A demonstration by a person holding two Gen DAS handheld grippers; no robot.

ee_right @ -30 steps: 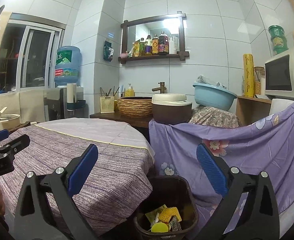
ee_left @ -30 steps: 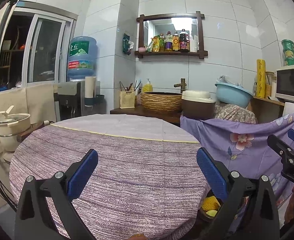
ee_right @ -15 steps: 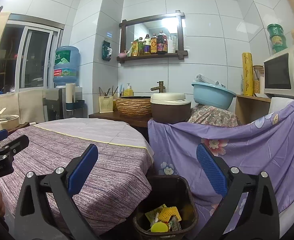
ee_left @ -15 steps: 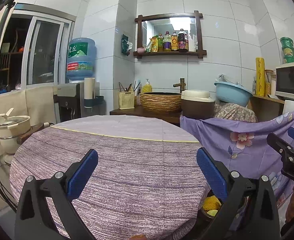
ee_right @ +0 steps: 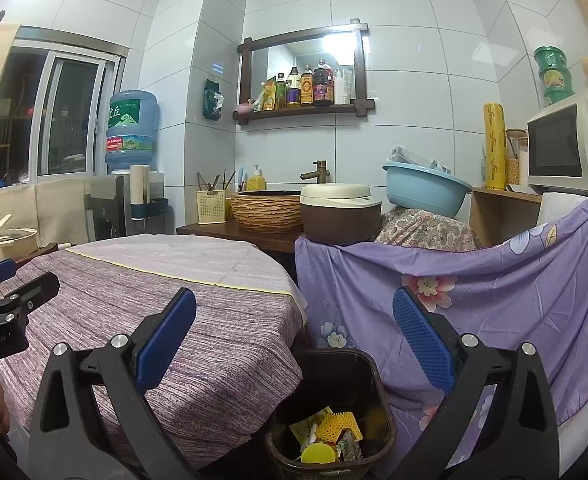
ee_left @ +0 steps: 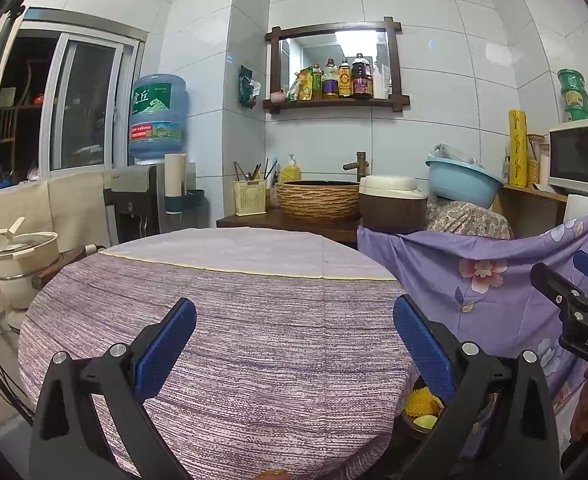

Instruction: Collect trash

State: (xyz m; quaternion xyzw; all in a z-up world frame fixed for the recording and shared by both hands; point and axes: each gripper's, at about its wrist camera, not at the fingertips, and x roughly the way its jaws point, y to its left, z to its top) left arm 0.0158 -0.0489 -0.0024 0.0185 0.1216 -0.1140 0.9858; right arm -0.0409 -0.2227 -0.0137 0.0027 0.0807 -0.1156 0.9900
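A dark trash bin (ee_right: 374, 384) stands on the floor beside the round table (ee_right: 197, 320). It holds a yellow foam net (ee_right: 340, 426), a yellow lid (ee_right: 318, 454) and wrappers. My right gripper (ee_right: 294, 332) is open and empty, above and behind the bin. My left gripper (ee_left: 294, 334) is open and empty over the purple striped tablecloth (ee_left: 253, 340). In the left wrist view the bin's yellow trash (ee_left: 422, 406) peeks out past the table edge, and the right gripper (ee_left: 574, 304) shows at the right.
A purple floral cloth (ee_right: 494, 304) drapes furniture right of the bin. Behind are a counter with a woven basin (ee_right: 267, 208), a rice cooker (ee_right: 340, 212), a blue basin (ee_right: 426, 186) and a microwave (ee_right: 566, 148). A water dispenser (ee_left: 149, 184) and a pot (ee_left: 17, 260) stand at left.
Both views have shifted only slightly; both grippers stay open and empty in the same places.
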